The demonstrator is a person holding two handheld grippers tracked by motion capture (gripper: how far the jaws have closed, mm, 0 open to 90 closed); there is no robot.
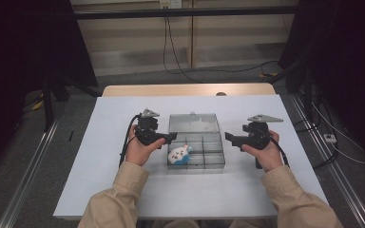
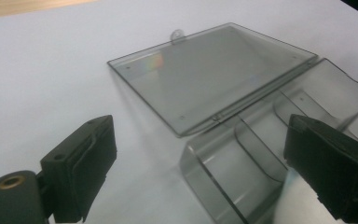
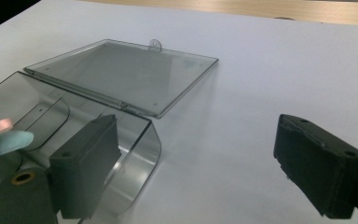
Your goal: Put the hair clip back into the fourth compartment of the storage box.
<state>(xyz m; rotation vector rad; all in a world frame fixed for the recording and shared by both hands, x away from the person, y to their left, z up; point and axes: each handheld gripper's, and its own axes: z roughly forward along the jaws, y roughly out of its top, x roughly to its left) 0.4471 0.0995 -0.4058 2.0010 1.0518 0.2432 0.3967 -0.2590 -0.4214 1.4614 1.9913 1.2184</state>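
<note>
Well, starting at the left of the white table [image 1: 123, 190]: the person's left hand [image 1: 140, 151] holds the left gripper [image 1: 172, 137] just beside the left wall of the clear compartment box [image 1: 209, 164], its tips right at that wall's edge. Its jaws are spread wide with nothing between them; in the left gripper view one black jaw sits over bare tabletop and the other hangs over the box's near compartments, with the gripper [image 2: 200, 163] aimed at the rounded corner of the box [image 2: 223, 182]. A black cable runs from this gripper back along the wrist.

In the middle the box lies open, its smoky transparent lid [image 1: 193, 122] folded back flat on the table on the far side, hinged to the tray, a small tab on its far edge (that tab shows clearly in both gripper views). Thin dividers split the tray into compartments. A small white and blue toy [image 1: 179, 155] with pink touches rests in the near-left compartment, tilted, partly leaning on a divider; what it depicts I cannot make out.

On the right, the right hand [image 1: 264, 154] holds the right gripper [image 1: 229, 137] just beside the box's right wall, apart from it. Its jaws are also spread and empty: in the right gripper view, one jaw sits over the box's corner, the other over bare table, and a blurred bit of the toy [image 3: 4, 140] peeks in at the left edge
</note>
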